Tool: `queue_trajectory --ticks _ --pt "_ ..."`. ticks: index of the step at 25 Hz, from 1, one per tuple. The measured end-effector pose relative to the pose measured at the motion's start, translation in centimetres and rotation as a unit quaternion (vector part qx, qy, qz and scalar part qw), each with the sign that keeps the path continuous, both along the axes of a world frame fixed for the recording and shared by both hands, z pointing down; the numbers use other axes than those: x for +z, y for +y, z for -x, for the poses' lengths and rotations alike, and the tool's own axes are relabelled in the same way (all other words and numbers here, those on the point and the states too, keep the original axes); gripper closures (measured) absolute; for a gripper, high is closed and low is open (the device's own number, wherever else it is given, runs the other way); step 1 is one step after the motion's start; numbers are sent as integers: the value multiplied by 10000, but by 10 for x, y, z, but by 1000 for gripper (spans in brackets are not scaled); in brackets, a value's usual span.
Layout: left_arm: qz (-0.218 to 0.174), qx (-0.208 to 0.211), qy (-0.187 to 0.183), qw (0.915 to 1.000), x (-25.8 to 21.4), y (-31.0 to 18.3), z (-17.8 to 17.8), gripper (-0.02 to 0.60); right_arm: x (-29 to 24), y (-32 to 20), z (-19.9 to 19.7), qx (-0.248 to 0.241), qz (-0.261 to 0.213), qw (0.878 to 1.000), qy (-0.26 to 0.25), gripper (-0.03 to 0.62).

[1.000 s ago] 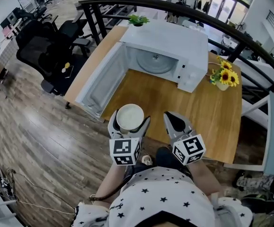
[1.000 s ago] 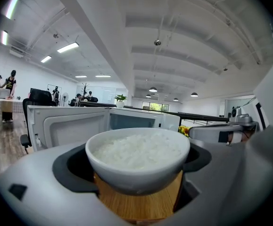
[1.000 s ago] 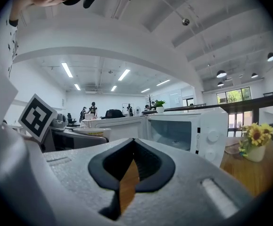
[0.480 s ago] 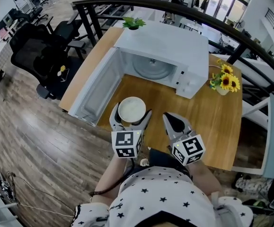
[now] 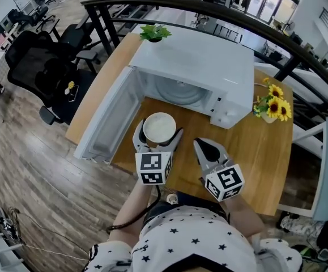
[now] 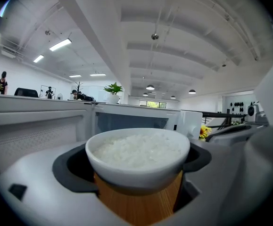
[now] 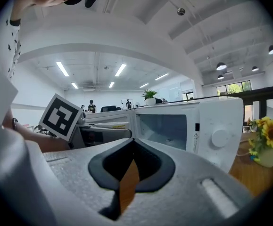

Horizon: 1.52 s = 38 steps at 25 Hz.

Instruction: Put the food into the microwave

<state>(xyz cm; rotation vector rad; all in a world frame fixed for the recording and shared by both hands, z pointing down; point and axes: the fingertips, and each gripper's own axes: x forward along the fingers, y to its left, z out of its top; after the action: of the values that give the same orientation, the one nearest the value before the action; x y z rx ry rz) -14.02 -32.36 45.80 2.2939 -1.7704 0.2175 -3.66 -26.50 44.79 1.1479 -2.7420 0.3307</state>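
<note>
A white bowl of rice [image 5: 159, 127] [image 6: 137, 155] sits between the jaws of my left gripper [image 5: 157, 134], which is shut on it just above the wooden table [image 5: 254, 152]. The white microwave [image 5: 200, 72] stands right ahead with its door [image 5: 108, 123] swung open to the left; the glass turntable [image 5: 178, 90] shows inside. The bowl hovers just in front of the cavity opening [image 6: 131, 122]. My right gripper [image 5: 207, 148] [image 7: 130, 147] is beside it to the right, shut with nothing in it, facing the microwave's control panel [image 7: 219, 134].
A vase of sunflowers [image 5: 274, 103] [image 7: 268, 142] stands on the table right of the microwave. A small potted plant [image 5: 154, 33] sits behind it. Black office chairs [image 5: 45, 67] stand on the floor to the left; a black railing [image 5: 237, 21] curves behind the table.
My left gripper has carried the bowl forward toward the microwave opening. The right gripper has moved along with it, staying shut.
</note>
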Motion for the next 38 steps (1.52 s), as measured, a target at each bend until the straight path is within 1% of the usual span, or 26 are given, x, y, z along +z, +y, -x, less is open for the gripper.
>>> queue_trajectory --ticks 15,25,34,38 --pt "269 112 -158 9995 39 -79 -15 64 29 -45 -9 -36 342 9994 64 589" --pt "531 188 -288 9980 70 -119 -23 64 49 -63 -14 -69 571 9983 71 589" --pt "611 249 -416 9970 90 -155 -30 64 62 -76 -19 -84 711 9974 65 589" --pt "724 303 -505 9956 99 -167 -34 64 67 -79 -22 -79 753 9971 96 589"
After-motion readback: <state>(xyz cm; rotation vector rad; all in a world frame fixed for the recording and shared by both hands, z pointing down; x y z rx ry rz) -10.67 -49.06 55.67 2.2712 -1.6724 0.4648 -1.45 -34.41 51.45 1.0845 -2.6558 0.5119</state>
